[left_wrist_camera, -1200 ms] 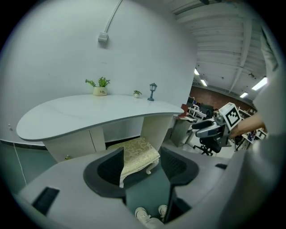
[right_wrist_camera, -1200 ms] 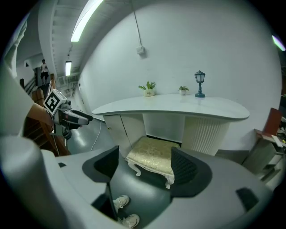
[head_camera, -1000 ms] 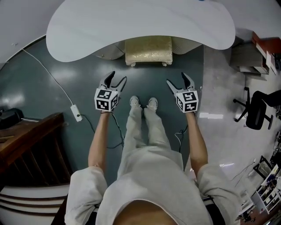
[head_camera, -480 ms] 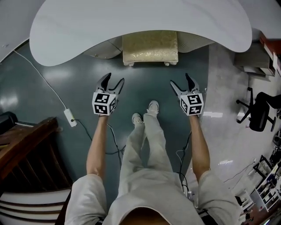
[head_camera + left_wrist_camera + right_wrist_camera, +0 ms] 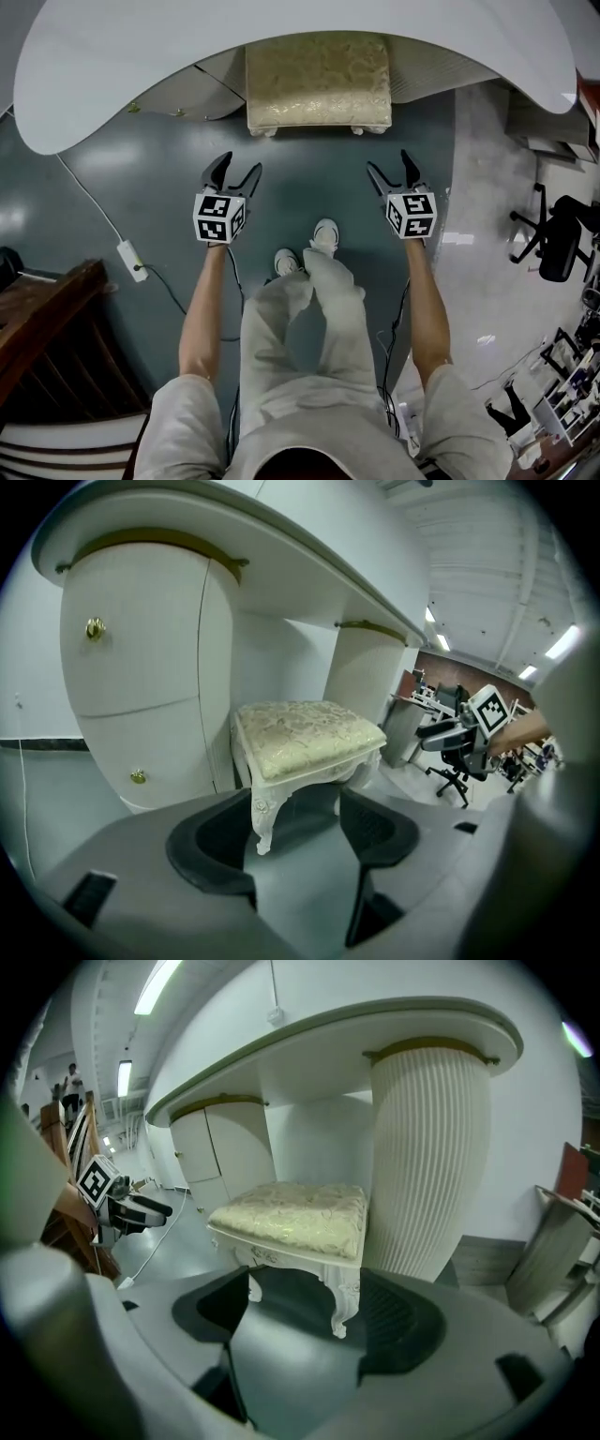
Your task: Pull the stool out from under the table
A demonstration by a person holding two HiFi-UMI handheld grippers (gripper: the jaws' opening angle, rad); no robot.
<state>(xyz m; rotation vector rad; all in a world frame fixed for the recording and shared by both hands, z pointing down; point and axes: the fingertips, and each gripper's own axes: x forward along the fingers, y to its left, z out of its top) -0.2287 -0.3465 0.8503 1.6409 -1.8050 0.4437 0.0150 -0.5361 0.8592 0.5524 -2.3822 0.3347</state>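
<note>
A white stool (image 5: 319, 80) with a gold brocade cushion stands half under the curved white table (image 5: 141, 66), its front legs showing. My left gripper (image 5: 239, 166) hovers over the floor short of the stool's left front corner; its jaws are opening and hold nothing. My right gripper (image 5: 388, 161) is open and empty, short of the right front corner. In the left gripper view the stool (image 5: 305, 738) stands beyond the left gripper (image 5: 295, 832), its front leg seen between the jaws. In the right gripper view the stool (image 5: 295, 1218) is likewise ahead of the right gripper (image 5: 305, 1321).
The table rests on a cabinet with brass knobs (image 5: 131, 667) and a fluted column (image 5: 427, 1157) on either side of the stool. The person's feet (image 5: 323, 234) stand between the grippers. A power strip (image 5: 129, 261) lies left, dark wooden furniture (image 5: 37, 319) at lower left, an office chair (image 5: 562, 244) at right.
The person has stepped forward. Table and stool have come closer, and both grippers now sit nearer the stool's front. The left jaws have spread a little wider.
</note>
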